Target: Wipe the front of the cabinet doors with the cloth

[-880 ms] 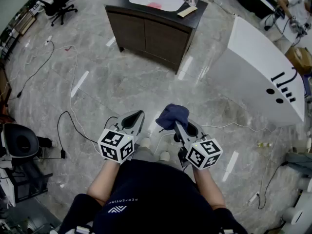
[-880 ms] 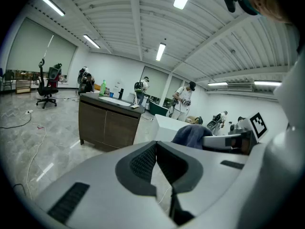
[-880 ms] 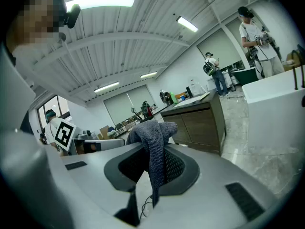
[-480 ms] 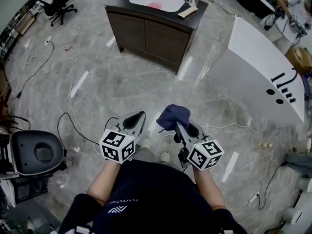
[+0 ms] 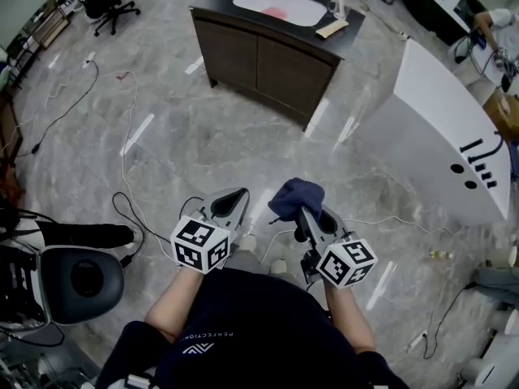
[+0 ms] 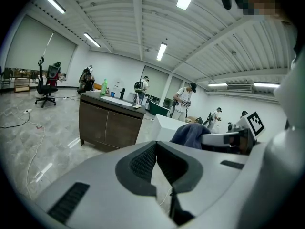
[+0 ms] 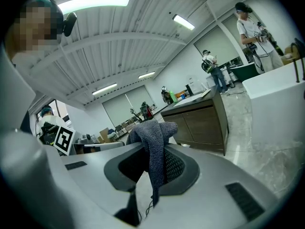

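Observation:
A dark brown cabinet point(image 5: 268, 59) with two front doors stands across the marble floor, several steps ahead of me; it also shows in the left gripper view point(image 6: 107, 125) and the right gripper view point(image 7: 200, 120). A dark blue cloth point(image 5: 296, 197) bunches above my right gripper point(image 5: 302, 215), whose jaws are shut on it. Up close the cloth point(image 7: 155, 144) hangs down between the pads. My left gripper point(image 5: 231, 203) is beside it at waist height, its jaws together with nothing in them point(image 6: 156, 147). Both grippers are far from the doors.
A large white slanted panel point(image 5: 442, 128) stands to the right of the cabinet. Cables point(image 5: 130, 209) trail over the floor at the left. A black round seat point(image 5: 81, 278) sits at the lower left. On the cabinet top are a white sink basin point(image 5: 280, 5) and bottles. People stand in the background.
The cabinet now sits lower and further right in the head view. The black seat at the left has shifted rightward and down. Both grippers keep their pose, cloth still held.

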